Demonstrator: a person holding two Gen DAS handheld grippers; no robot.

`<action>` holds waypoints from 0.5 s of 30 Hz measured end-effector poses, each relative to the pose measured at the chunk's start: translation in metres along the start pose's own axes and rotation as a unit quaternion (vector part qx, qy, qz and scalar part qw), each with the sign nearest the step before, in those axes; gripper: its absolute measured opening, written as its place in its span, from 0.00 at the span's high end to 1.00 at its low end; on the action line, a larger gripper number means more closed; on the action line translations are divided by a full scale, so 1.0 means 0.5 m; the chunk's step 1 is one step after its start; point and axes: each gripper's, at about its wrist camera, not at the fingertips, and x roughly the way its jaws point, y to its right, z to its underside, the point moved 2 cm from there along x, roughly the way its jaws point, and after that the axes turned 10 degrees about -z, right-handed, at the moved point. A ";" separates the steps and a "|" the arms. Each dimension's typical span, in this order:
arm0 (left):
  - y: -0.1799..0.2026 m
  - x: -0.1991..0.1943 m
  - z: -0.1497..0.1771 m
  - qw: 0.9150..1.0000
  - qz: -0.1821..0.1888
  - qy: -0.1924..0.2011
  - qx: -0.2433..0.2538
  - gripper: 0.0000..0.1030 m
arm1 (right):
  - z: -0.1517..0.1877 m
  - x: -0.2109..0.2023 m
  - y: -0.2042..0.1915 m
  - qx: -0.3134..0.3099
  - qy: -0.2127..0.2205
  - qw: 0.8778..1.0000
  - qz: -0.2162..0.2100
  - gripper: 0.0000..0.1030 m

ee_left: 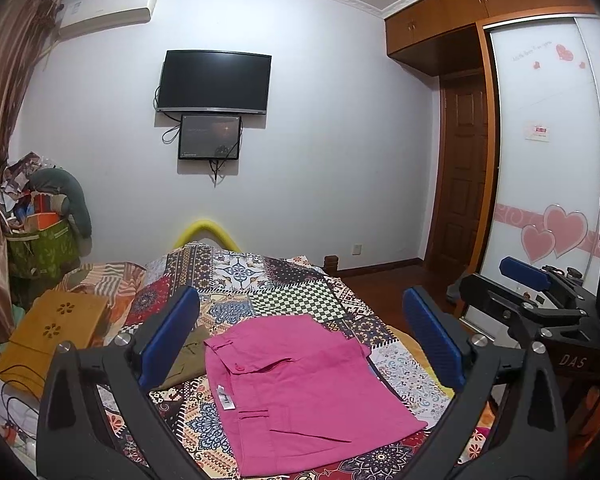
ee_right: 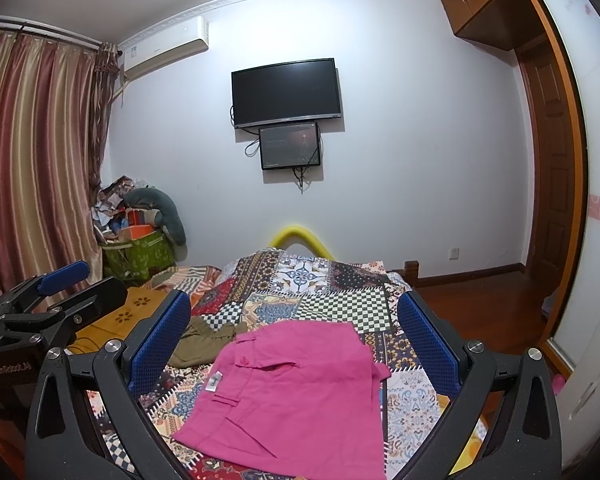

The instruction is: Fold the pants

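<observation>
Pink pants [ee_left: 300, 388] are lying folded into a flat, compact rectangle on the patchwork bedspread [ee_left: 284, 280], so the fold is looking finished or nearly so. Both tools are hovering above the pants with nothing in them: the left gripper [ee_left: 300, 340] and the right gripper [ee_right: 296, 344] are each standing spread wide, probably backed off to check the result. One olive garment [ee_right: 204, 340] is waiting crumpled just left of the pants, one wooden tray [ee_left: 56, 328] farther left.
</observation>
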 end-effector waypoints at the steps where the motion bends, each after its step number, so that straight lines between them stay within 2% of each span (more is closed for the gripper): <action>1: 0.000 0.000 0.000 1.000 0.000 0.000 0.000 0.00 | 0.000 0.000 0.000 0.000 0.000 1.000 0.000 0.00; 11: -0.003 0.015 0.007 1.000 -0.008 -0.009 -0.006 0.00 | 0.007 0.012 0.008 0.001 -0.008 1.000 0.005 0.00; 15: -0.010 0.042 0.013 0.999 -0.026 -0.018 -0.005 0.00 | 0.018 0.033 0.023 -0.001 -0.019 1.000 0.021 0.00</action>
